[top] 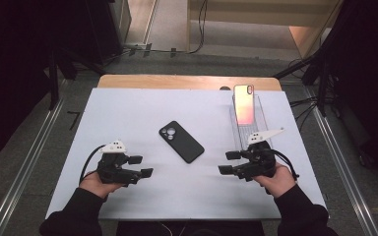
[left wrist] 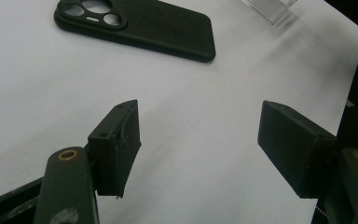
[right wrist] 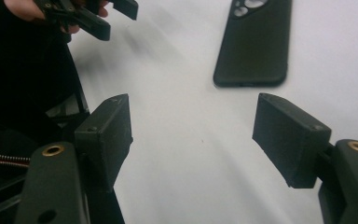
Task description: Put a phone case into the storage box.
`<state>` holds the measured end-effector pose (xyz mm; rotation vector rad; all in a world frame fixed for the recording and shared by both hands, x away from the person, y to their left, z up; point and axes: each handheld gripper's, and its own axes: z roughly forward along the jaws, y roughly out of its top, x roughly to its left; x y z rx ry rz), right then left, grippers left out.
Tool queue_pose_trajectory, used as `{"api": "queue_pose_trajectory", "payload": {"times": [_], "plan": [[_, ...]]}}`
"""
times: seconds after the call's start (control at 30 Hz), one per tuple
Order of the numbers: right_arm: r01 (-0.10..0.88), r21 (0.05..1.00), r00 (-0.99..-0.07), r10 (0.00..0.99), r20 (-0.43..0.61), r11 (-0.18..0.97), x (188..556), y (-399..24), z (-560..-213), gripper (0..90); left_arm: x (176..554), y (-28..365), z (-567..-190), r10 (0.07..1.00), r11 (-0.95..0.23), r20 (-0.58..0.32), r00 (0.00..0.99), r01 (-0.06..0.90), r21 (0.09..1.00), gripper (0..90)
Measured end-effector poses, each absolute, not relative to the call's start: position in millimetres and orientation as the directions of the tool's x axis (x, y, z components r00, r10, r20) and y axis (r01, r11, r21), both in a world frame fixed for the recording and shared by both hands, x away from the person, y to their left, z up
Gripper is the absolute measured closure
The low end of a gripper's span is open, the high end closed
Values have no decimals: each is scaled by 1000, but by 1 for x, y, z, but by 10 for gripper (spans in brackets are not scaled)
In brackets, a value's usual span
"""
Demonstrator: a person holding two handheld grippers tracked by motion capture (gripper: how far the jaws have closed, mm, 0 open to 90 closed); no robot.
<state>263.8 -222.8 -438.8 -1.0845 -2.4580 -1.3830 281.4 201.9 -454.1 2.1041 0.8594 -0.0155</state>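
white table (top: 128, 113), grey floor (top: 24, 142); black phone case (top: 181, 141) centre; both tongs spread, empty.

High view: overhead, facing forward over table (top: 128, 108). Gripper views: low, close; both share black phone case (left wrist: 140, 23).

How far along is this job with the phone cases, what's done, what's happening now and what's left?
Looks done: the pink-tinted phone case leans in the clear rack at the table's far right. In hand: nothing; the left gripper and right gripper are both open and empty, pointing inward. Left, probably: the black phone case lies flat mid-table, untouched, likely next for the rack.
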Motion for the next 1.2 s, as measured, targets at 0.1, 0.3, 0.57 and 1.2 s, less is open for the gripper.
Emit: {"api": "queue_pose_trajectory", "payload": {"times": [0.1, 0.3, 0.57, 1.2], "plan": [[643, 695, -731, 526, 434, 322, 259, -233, -441, 213, 281, 201, -454, 563, -411, -303, 769, 578, 705, 302], [618, 707, -750, 526, 400, 343, 251, -244, -443, 172, 280, 200, -453, 564, -413, -302, 769, 579, 703, 290], [608, 696, -760, 532, 372, 382, 246, -249, -447, 171, 281, 200, -453, 565, -409, -304, 767, 580, 704, 290], [610, 708, -751, 544, 373, 356, 290, -193, -430, 171, 280, 201, -453, 568, -403, -305, 764, 582, 707, 289]]}}
